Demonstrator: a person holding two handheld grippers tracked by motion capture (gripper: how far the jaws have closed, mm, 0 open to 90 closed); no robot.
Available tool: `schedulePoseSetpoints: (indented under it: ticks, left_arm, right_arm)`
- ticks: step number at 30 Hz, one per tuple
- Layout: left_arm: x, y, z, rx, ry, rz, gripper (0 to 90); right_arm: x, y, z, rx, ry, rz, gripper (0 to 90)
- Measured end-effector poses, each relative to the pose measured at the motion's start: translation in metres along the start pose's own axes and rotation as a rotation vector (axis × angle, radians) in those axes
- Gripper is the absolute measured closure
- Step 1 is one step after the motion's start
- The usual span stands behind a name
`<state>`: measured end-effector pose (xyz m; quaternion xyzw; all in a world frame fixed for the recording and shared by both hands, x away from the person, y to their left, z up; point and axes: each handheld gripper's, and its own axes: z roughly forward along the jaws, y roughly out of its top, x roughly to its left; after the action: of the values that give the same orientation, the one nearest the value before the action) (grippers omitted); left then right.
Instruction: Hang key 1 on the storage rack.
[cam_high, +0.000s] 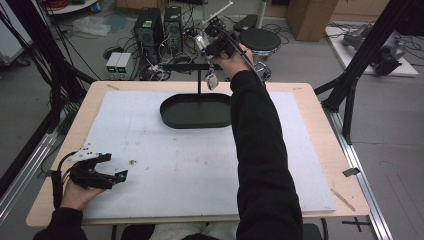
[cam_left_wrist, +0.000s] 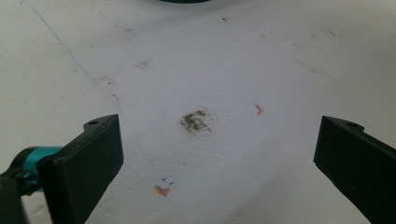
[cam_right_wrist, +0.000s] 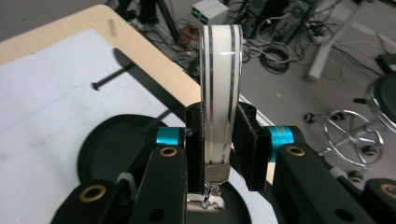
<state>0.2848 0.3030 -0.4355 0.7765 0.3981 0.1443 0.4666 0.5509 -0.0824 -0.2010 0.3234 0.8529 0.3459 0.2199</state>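
At the table's far edge, the right gripper (cam_right_wrist: 217, 149) clamps a white band (cam_right_wrist: 220, 84) beside the stand (cam_high: 200, 82); keep it upright, steady. Left gripper (cam_high: 102, 172) rests open.

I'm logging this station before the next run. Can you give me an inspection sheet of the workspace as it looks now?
Surface: white mat on wooden table, stained and pen-marked.
Job's things: black oval tray with T-bar stand; white striped band.
Clutter: nothing seen on the mat.
Grippers: right gripper shut on band beside the stand; left gripper open, low over mat.
Cables: tangled on floor beyond table.
Surroundings: computer towers, stool.
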Motion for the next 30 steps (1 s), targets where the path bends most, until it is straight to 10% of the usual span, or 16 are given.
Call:
schedulePoseSetpoints:
  ticks: [24, 30]
  left_arm:
    - [0.000, 0.000, 0.001, 0.014, 0.009, 0.007, 1.9]
    - [0.001, 0.000, 0.001, 0.007, 0.007, 0.003, 1.9]
  right_arm:
    - [-0.004, -0.016, 0.019, -0.105, -0.025, 0.109, 73.9]
    - [-0.001, -0.015, 0.019, -0.115, -0.056, 0.110, 49.1]
